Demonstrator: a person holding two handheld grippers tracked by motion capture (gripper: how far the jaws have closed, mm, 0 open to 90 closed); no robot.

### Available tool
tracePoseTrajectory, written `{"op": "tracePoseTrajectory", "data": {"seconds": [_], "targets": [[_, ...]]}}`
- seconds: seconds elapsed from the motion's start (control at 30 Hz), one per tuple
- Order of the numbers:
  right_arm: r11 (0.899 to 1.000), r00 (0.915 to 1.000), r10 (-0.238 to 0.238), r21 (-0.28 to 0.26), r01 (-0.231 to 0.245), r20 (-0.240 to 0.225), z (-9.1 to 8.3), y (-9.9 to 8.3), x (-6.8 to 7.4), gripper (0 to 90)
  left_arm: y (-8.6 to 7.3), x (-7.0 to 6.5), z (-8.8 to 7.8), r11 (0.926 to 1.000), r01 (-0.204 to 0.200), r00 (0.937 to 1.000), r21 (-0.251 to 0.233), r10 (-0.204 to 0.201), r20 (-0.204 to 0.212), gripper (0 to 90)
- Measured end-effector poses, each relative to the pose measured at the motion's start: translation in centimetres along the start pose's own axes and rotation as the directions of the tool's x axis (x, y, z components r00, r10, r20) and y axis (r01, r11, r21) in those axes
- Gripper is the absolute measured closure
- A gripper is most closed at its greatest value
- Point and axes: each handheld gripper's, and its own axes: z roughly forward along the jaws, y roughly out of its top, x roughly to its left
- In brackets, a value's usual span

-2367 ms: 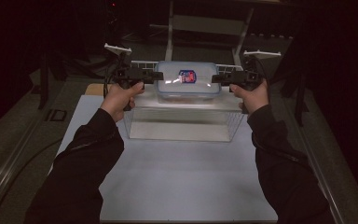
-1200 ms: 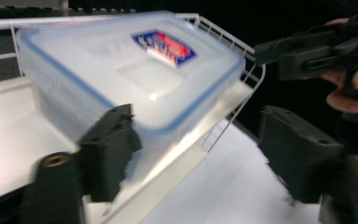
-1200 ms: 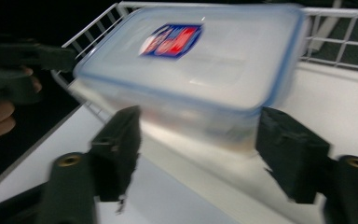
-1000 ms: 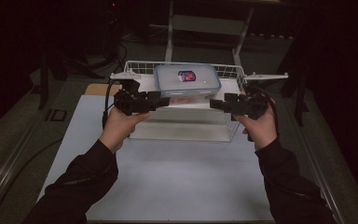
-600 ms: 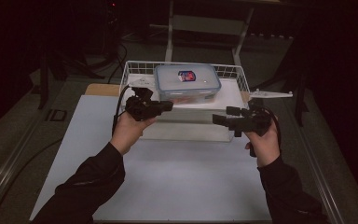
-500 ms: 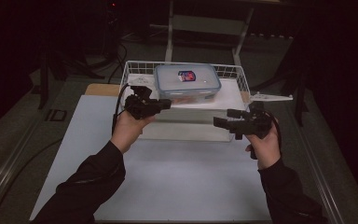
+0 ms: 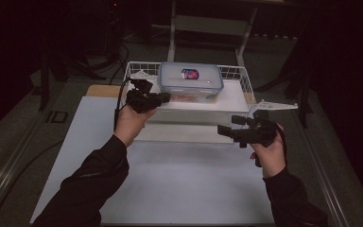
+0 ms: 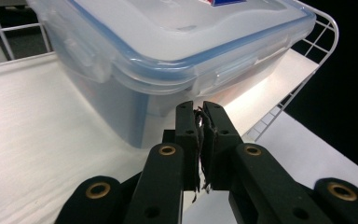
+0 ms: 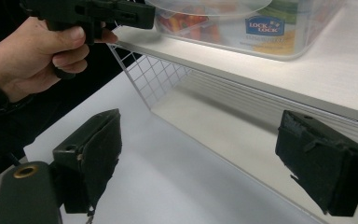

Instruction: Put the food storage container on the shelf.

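A clear plastic container [image 7: 191,82] with a blue-rimmed lid and a red-and-blue label rests on a white shelf board [image 7: 189,115] set in a white wire basket [image 7: 238,72]. My left gripper [image 7: 165,97] hovers at the container's left front corner, shut with nothing between its jaws. In the left gripper view the closed gripper [image 8: 199,109] points at the container [image 8: 168,42] close ahead. My right gripper [image 7: 223,131] hangs lower, in front of the shelf's right part, and stands open. The right gripper view shows this gripper [image 9: 200,128] wide apart and empty, with the container [image 9: 242,23] above.
A white mat [image 7: 184,179] covers the table in front of the basket. The basket's wire side [image 9: 154,74] drops below the shelf edge. The other hand with the left gripper [image 9: 135,16] is at the shelf's corner. Dark stands and cables lie behind the table.
Both grippers let go of the container, which now sits on the shelf. The left jaws closed and moved toward the container's corner. The right gripper drew back and down.
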Motion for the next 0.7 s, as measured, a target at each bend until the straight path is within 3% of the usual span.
{"op": "tracePoseTrajectory", "data": {"seconds": [0.07,0.1,0.17,0.27,0.37,0.43,0.47,0.57,0.63,0.7], "targets": [[1.0,1.0,-0.006,-0.002,0.006,0.004,0.0,0.0,0.1,14.0,-0.2,-0.1,0.0,1.0,0.006,1.0,0.0,-0.006,0.001,80.5],[1.0,0.9999,-0.009,0.0,0.009,0.006,0.0,-0.1,0.1,14.1,-0.5,-0.3,-0.1,0.9999,0.01,0.9997,-0.001,-0.01,0.02,79.6],[1.0,0.9997,-0.02,-0.004,0.02,0.011,0.0,-0.2,0.2,14.1,-1.1,-0.9,-0.4,0.9999,-0.01,0.9996,0.005,0.01,0.028,72.5],[0.999,0.999,-0.036,-0.018,0.037,0.025,-0.1,-0.6,0.2,14.1,-2.2,-1.7,-1.0,0.9999,0.01,0.9948,-0.013,-0.008,0.102,50.8],[0.999,0.9983,-0.051,-0.012,0.051,0.028,0.2,-1.1,0.4,14.0,-3.2,-2.8,-1.6,0.9992,-0.023,0.9873,-0.034,0.028,0.156,33.4],[0.998,0.9976,-0.064,-0.007,0.064,0.028,0.5,-1.6,0.6,13.8,-3.7,-3.5,-2.0,0.9984,-0.021,0.9857,-0.052,0.03,0.166,18.6],[0.998,0.9974,-0.066,-0.006,0.067,0.029,0.6,-1.7,0.7,13.8,-4.0,-3.8,-2.2,0.9982,-0.026,0.9819,-0.055,0.036,0.186,14.2],[0.997,0.9967,-0.075,-0.002,0.076,0.03,1.1,-2.5,0.9,13.7,-5.1,-4.4,-2.6,0.9975,-0.021,0.9713,-0.068,0.036,0.235,8.4],[0.997,0.9961,-0.083,0.0,0.083,0.031,1.5,-3.2,0.9,13.7,-6.1,-4.8,-2.9,0.9968,-0.023,0.9684,-0.077,0.042,0.246,1.5],[0.995,0.9944,-0.098,0.002,0.098,0.04,1.8,-3.8,1.1,13.6,-7.0,-5.0,-3.1,0.9966,-0.032,0.962,-0.076,0.052,0.268,1.4]]}}
